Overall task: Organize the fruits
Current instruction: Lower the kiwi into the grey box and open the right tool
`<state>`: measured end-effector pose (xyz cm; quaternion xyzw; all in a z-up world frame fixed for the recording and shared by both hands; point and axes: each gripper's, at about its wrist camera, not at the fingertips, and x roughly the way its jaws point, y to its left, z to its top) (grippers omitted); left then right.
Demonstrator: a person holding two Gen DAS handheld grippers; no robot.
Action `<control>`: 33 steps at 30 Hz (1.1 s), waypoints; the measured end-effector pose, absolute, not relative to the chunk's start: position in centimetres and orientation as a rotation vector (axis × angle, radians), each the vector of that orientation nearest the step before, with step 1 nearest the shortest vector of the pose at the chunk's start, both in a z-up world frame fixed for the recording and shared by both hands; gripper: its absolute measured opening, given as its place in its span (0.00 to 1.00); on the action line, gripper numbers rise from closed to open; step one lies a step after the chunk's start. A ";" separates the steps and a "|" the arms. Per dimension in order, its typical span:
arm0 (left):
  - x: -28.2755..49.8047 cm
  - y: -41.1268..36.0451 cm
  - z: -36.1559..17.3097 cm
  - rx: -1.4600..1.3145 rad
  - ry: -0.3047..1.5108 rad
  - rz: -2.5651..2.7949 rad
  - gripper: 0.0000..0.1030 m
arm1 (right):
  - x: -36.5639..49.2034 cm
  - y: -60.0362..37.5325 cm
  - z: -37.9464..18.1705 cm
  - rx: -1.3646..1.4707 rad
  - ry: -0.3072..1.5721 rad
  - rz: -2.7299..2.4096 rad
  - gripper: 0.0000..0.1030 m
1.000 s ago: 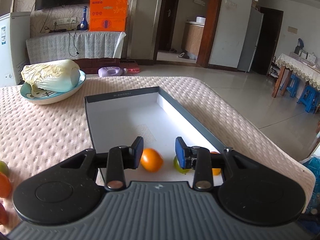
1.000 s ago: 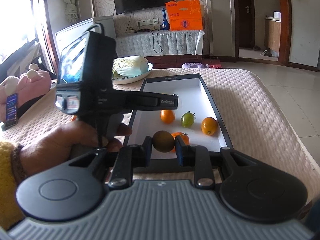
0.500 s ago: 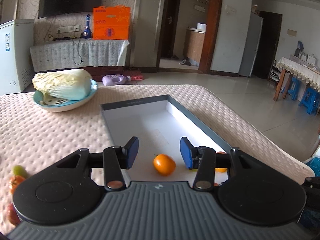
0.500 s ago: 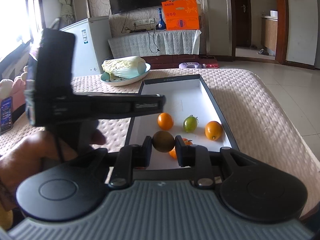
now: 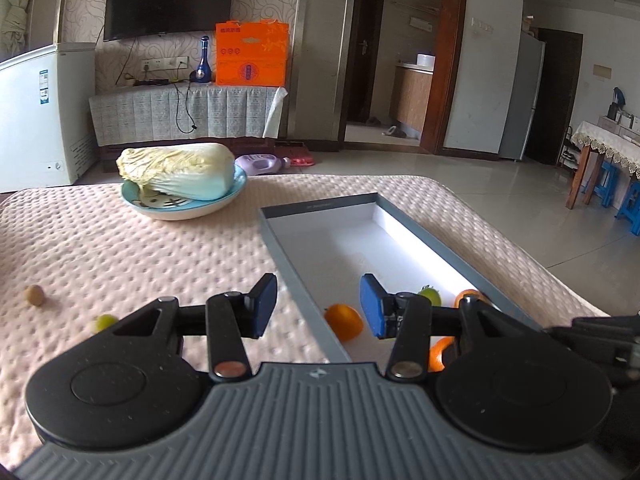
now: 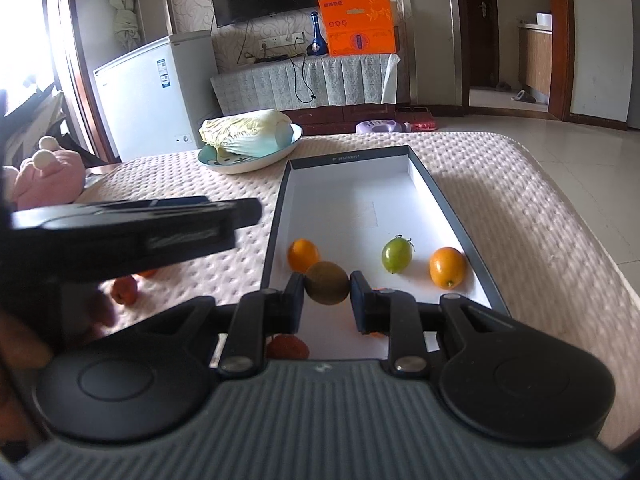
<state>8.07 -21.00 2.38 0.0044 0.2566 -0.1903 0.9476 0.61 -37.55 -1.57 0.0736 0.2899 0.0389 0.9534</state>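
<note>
Right gripper [image 6: 327, 298]: jaws narrow, clamped on a small brown-green fruit, apparently a kiwi [image 6: 327, 288]. The pads bear on its 2 sides at about the widest part, and the fruit hangs above the near end of the shallow box [image 6: 442, 204], just in front of an orange fruit [image 6: 303, 254].

Left gripper [image 5: 318, 306]: jaws part open and holding nothing. It straddles the box's left wall, with an orange fruit [image 5: 345, 322] lying in the box below and between the pads, untouched.

Contents of the box, right wrist view: 2 orange fruits, the second [image 6: 448, 267] near the right wall, and 1 green tomato-like fruit [image 6: 397, 255] between them. More orange shows behind the right pad; too hidden to identify.

Loose on the quilted cover [image 5: 120, 248], left wrist view: a small brown fruit [image 5: 34, 295] and a small green one [image 5: 105, 322], both well apart from the left gripper and to its left. A red fruit [image 6: 124, 290] lies outside the box in the right wrist view.

Handling, judged: the kiwi is light, round and soft-skinned, so it bruises under a hard squeeze and will roll on the smooth box floor. The present hold across the middle looks sound. Release should be low, in a free spot beside the others.
</note>
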 end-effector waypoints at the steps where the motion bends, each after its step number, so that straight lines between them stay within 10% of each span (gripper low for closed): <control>1: 7.8 -20.8 2.4 0.011 0.524 -0.383 0.51 | 0.7 -37.4 -1.6 0.152 0.592 0.079 0.27; 33: -1.6 -12.7 3.4 0.006 0.569 -0.304 0.51 | 1.9 -35.2 -2.1 0.191 0.608 0.110 0.27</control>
